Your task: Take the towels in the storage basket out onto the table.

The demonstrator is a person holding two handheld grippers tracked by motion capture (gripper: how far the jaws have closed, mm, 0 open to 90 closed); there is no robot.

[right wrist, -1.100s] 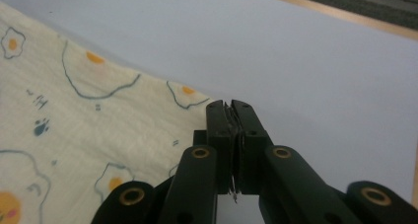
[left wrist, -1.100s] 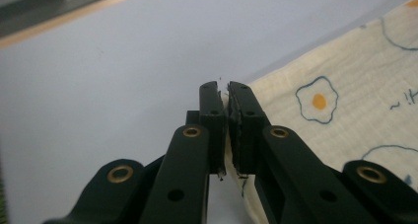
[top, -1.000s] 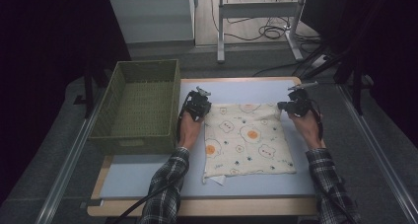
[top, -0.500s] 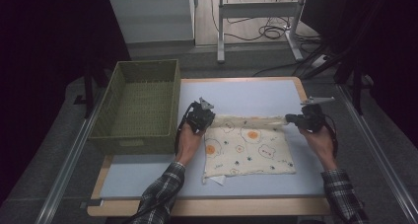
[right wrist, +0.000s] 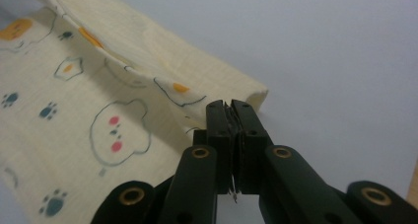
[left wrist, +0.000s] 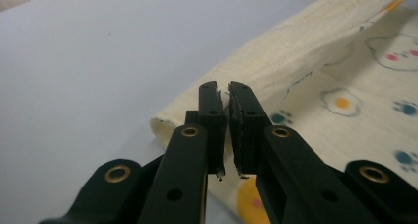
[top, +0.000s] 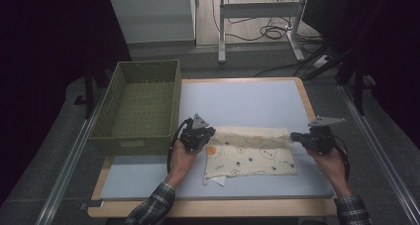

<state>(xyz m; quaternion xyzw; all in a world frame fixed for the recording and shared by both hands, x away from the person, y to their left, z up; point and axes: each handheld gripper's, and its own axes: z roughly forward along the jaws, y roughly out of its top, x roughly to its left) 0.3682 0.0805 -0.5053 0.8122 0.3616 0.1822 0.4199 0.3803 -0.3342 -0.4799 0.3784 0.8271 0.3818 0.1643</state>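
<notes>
Cream cloth point(top: 250, 153), printed with bears, fried eggs and paw prints, lies on the pale blue table point(top: 247, 101), toward its near edge and between the two hands. Its far edge is lifted and turned over toward the person, so a folded band runs from one gripper to the other while the near part lies flat.

The left gripper point(top: 202, 134) is clamped on the left end of that folded edge; in the left gripper view its jaws stand nearly together with a thin layer of the cloth point(left wrist: 296, 61) pinched between them, the fold rolling away to the upper right. The right gripper point(top: 297, 136) is closed on the right end of the same edge; in the right gripper view its jaws meet on the cloth point(right wrist: 123, 61), whose corner juts out just past the tips. Each gripper sits in a hand, with plaid sleeves point(top: 153, 207) entering from the bottom of the high view.

A green woven basket point(top: 168, 81) stands on the left of the table, just beside the left gripper and apart from the cloth. A small white tag point(top: 219, 181) pokes out from under the cloth's near left corner.
</notes>
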